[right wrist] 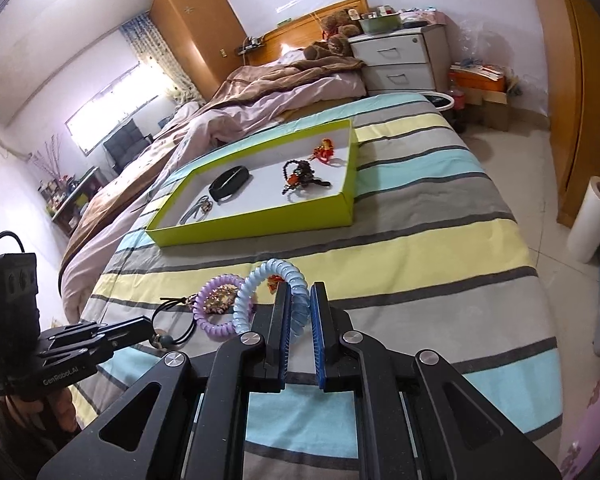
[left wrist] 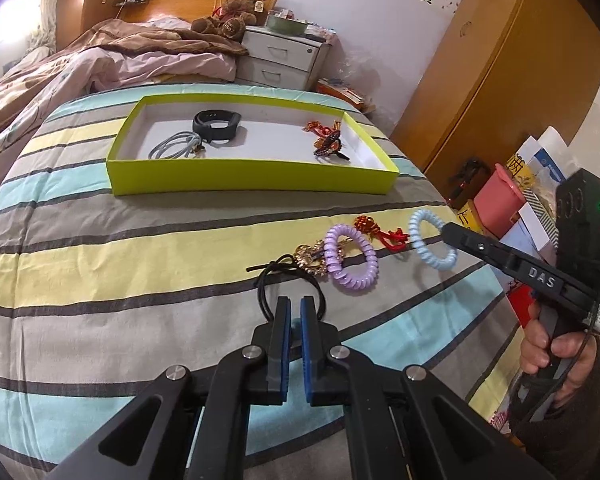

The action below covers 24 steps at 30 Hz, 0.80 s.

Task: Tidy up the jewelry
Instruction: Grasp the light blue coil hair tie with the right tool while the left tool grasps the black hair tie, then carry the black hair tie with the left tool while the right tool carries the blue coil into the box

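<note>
Three pieces lie in the green tray (left wrist: 252, 178). Before it, left gripper (left wrist: 296, 308) jaws pinch the black hair tie (left wrist: 268, 284), right gripper (right wrist: 300, 300) jaws hold the blue coil (right wrist: 256, 284); three remain.

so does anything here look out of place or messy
Yes, several pieces lie on the bedspread outside the green box: a purple coil tie, a gold charm and a red knot.
</note>
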{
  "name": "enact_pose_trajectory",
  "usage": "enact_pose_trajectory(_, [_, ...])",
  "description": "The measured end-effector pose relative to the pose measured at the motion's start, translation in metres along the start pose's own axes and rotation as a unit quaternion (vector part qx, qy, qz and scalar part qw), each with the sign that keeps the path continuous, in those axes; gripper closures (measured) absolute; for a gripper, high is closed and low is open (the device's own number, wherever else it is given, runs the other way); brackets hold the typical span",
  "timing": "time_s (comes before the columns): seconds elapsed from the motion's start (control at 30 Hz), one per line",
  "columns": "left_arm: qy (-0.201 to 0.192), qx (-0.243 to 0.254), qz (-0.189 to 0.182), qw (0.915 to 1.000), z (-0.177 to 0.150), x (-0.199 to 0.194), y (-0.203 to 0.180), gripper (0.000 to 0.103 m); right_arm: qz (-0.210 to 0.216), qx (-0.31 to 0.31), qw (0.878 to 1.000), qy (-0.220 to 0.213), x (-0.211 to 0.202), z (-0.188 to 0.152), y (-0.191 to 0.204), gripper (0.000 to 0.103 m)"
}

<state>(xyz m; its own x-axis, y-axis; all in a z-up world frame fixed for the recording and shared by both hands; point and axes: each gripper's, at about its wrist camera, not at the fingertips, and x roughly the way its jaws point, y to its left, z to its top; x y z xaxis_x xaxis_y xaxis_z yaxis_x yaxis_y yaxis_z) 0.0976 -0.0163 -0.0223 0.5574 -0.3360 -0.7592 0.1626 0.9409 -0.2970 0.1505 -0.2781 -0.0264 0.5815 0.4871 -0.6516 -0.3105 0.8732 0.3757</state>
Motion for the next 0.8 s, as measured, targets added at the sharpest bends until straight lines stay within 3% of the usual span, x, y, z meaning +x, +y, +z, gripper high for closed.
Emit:
enact_pose_trajectory(0.07, [0.008, -0.009, 0.019, 0.9998, -0.001, 0.003, 0.004, 0.099, -0.005, -0.005, 1.000, -0.003, -0.003, 0.000, 0.001, 0.093])
enact_pose_trajectory(0.27, [0.006, -0.019, 0.026, 0.9994, -0.001, 0.003, 0.010, 0.095, -0.009, -0.012, 1.000, -0.006, -0.004, 0.001, 0.005, 0.093])
enact_pose_trajectory(0.33, [0.009, -0.012, 0.045, 0.9989, -0.002, 0.004, 0.009, 0.080, -0.008, -0.013, 1.000, -0.006, -0.003, -0.001, 0.005, 0.093])
enact_pose_trajectory(0.4, [0.011, -0.020, 0.036, 0.9991, -0.003, 0.004, 0.012, 0.066, -0.008, -0.014, 1.000, -0.005, -0.003, -0.001, 0.005, 0.093])
enact_pose_trajectory(0.43, [0.011, -0.026, 0.029, 0.9992, -0.004, 0.004, 0.013, 0.064, -0.009, -0.014, 1.000, -0.005, -0.003, -0.001, 0.005, 0.093])
enact_pose_trajectory(0.53, [0.002, -0.023, 0.028, 0.9993, -0.007, -0.001, 0.012, 0.064, -0.007, -0.014, 1.000, -0.006, -0.003, -0.002, 0.004, 0.093])
enact_pose_trajectory(0.63, [0.022, -0.018, 0.012, 0.9995, -0.009, 0.005, 0.009, 0.061, -0.006, -0.015, 1.000, -0.005, -0.002, -0.002, 0.004, 0.093])
enact_pose_trajectory(0.8, [0.019, 0.007, 0.052, 0.9984, -0.008, 0.013, -0.005, 0.061, -0.004, -0.012, 1.000, -0.004, 0.000, -0.003, 0.003, 0.093])
